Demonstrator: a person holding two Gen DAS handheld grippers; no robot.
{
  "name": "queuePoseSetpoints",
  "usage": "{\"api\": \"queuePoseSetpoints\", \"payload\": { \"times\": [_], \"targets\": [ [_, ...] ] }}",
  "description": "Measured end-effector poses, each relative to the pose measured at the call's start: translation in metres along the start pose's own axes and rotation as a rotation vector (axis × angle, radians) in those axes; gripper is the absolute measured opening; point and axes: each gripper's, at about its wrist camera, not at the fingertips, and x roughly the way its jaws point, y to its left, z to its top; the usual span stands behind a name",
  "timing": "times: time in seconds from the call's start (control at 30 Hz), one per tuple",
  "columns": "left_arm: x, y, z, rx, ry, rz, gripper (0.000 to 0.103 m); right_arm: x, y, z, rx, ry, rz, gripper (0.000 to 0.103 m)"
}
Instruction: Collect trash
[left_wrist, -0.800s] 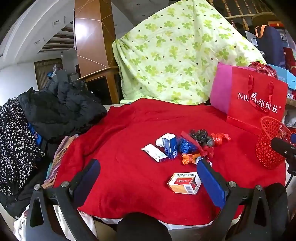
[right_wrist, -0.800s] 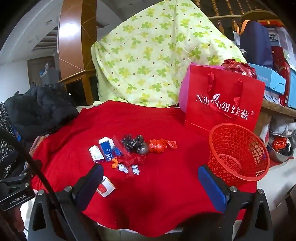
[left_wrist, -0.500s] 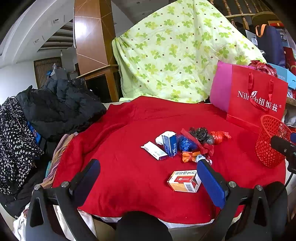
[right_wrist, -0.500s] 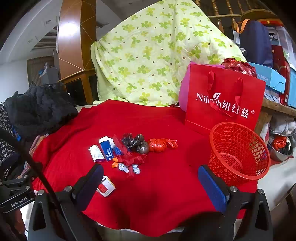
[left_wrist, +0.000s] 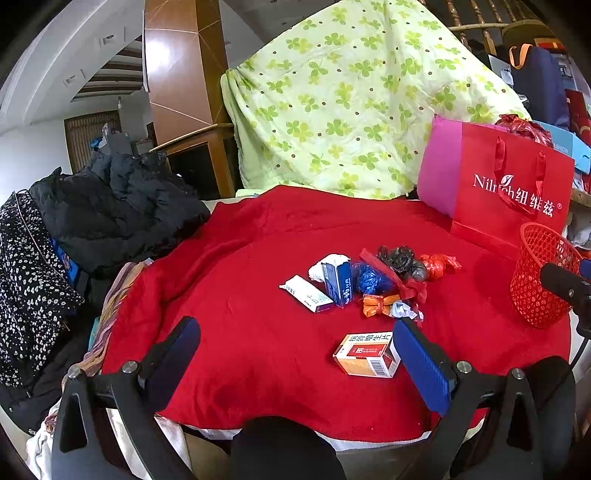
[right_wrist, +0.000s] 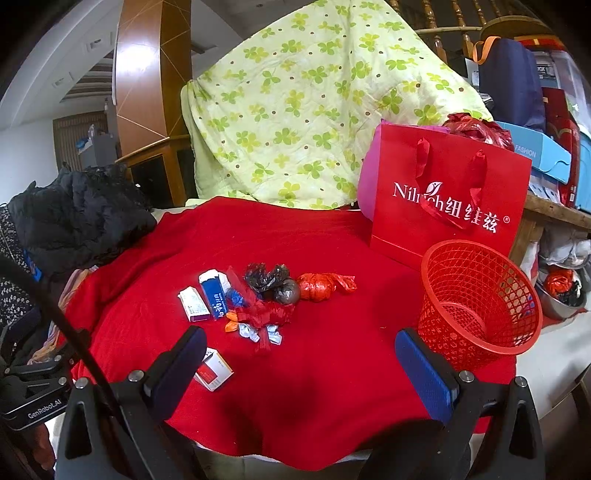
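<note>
Barely any movement since a moment ago: both grippers, left and right, still hover wide open, empty, trash untouched, basket waiting

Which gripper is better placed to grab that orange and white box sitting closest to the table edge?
Left, probably. In its view the orange and white box lies just ahead of the open left gripper, beside one finger. The right gripper, also open, sees the box off to its side and sits nearer the red basket.
</note>
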Motion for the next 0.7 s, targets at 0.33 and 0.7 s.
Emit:
{"api": "queuePoseSetpoints", "payload": {
  "times": [0.33, 0.7],
  "targets": [
    [0.015, -0.002, -0.005, -0.012, 0.025, -0.013, 0.103, 0.012, -0.003, 0.003, 0.067, 0.062, 0.033, 0.103],
    [0.059, -0.004, -0.011, -0.021, 0.099, -0.013, 0.103, 0.063, -0.008, 0.006, 0.065, 0.097, 0.031, 0.103]
  ]
}}
